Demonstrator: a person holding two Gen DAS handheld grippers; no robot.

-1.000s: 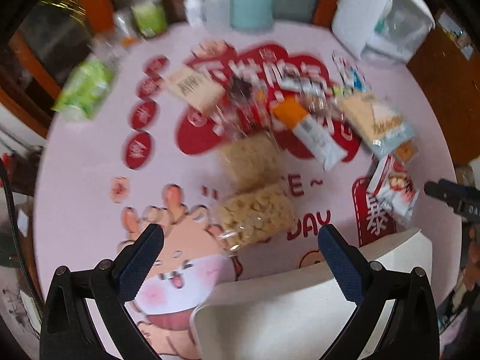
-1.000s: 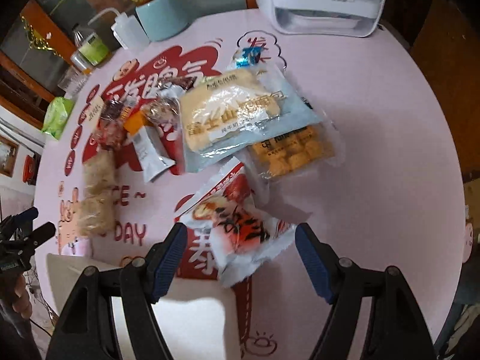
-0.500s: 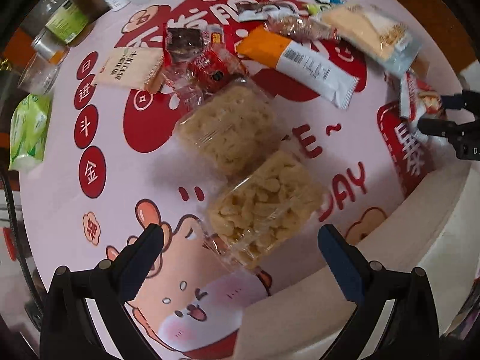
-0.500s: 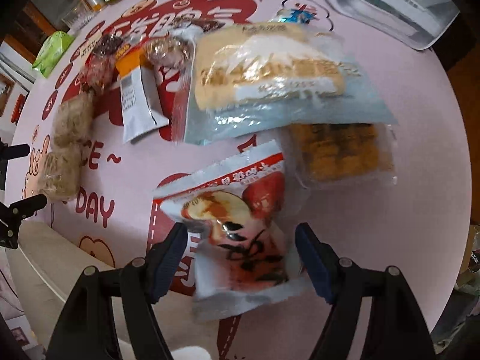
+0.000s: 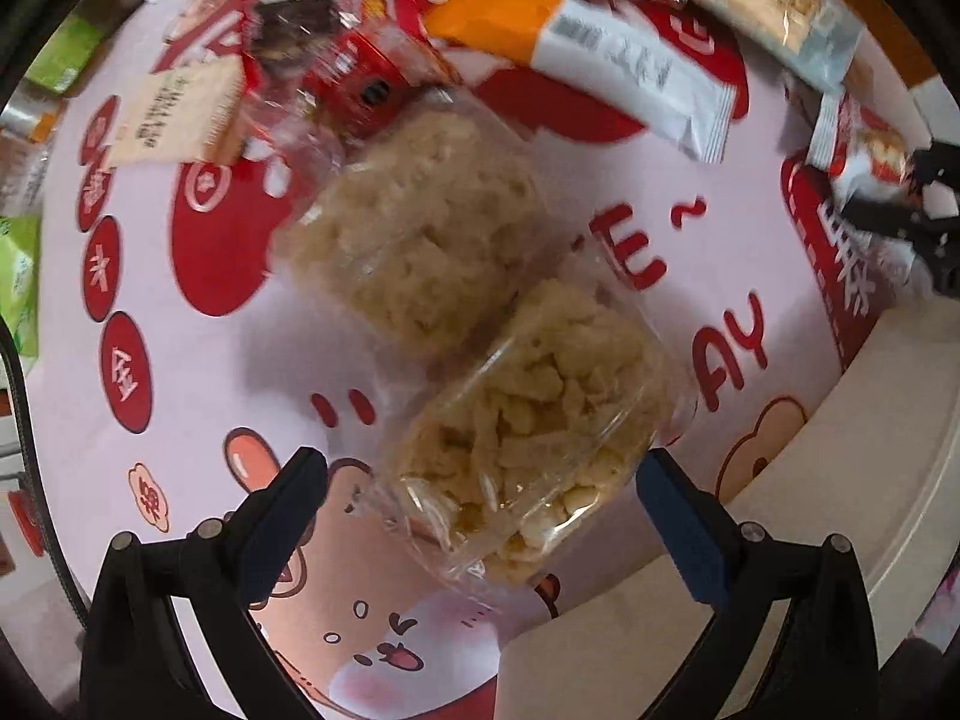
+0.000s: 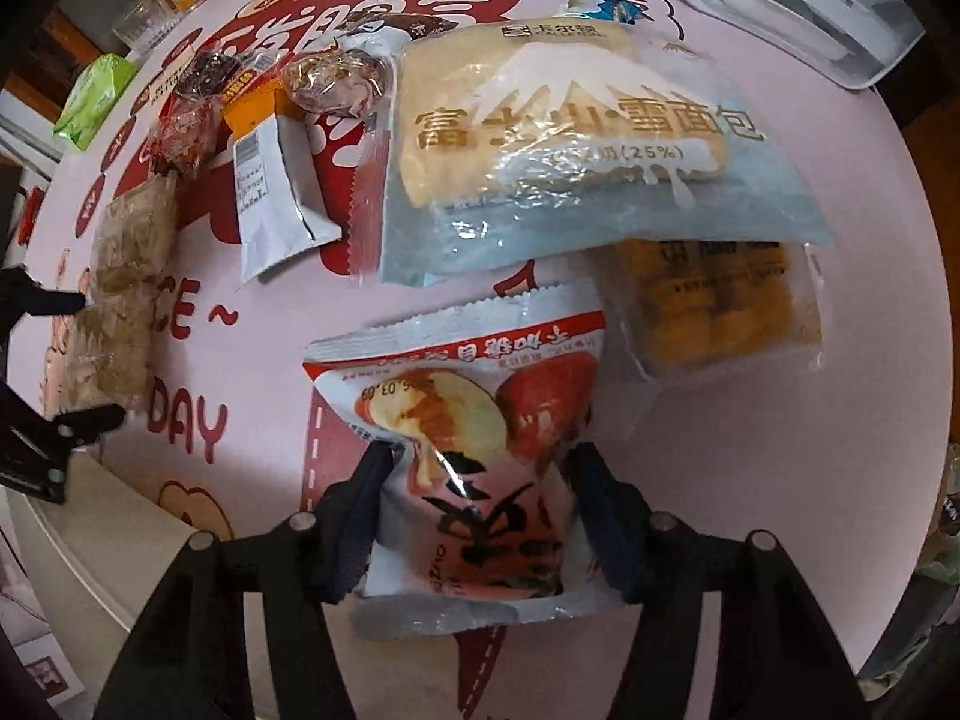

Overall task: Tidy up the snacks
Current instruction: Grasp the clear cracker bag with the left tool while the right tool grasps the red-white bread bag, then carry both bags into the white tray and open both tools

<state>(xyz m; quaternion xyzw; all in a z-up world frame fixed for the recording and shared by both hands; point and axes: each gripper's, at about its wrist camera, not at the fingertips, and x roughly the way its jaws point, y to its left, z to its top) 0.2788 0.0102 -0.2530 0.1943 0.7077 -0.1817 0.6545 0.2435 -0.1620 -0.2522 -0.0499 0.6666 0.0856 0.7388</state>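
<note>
1. The right gripper [image 6: 477, 480] points down at the table, and its jaws are closing on the apple packet [image 6: 474, 450]. The blue pads sit against the packet's two sides at about mid-length, so it looks gripped or very nearly so.
2. The left gripper [image 5: 480, 510] stands wide open, one finger on each side of the near end of the clear puffed-snack bag [image 5: 528, 432]. The pads do not touch the bag yet.
3. A second puffed-snack bag [image 5: 420, 228] lies just beyond the first, touching it end to end. Past these are a white and orange sachet [image 5: 606, 54] and a red wrapped snack [image 5: 360, 84].
4. Beyond the apple packet lie a bread bag [image 6: 576, 138] and, partly under its edge, a pack of orange crackers [image 6: 720, 300], all on the pink printed tablecloth [image 6: 780, 480].
5. To do this well, I judge each gripper should squeeze gently. Both bags hold air and brittle pieces, so a light pinch on the bulk is enough.
6. The left gripper should close on the near bag alone and lift straight up, so the neighbouring bag is not dragged.
</note>
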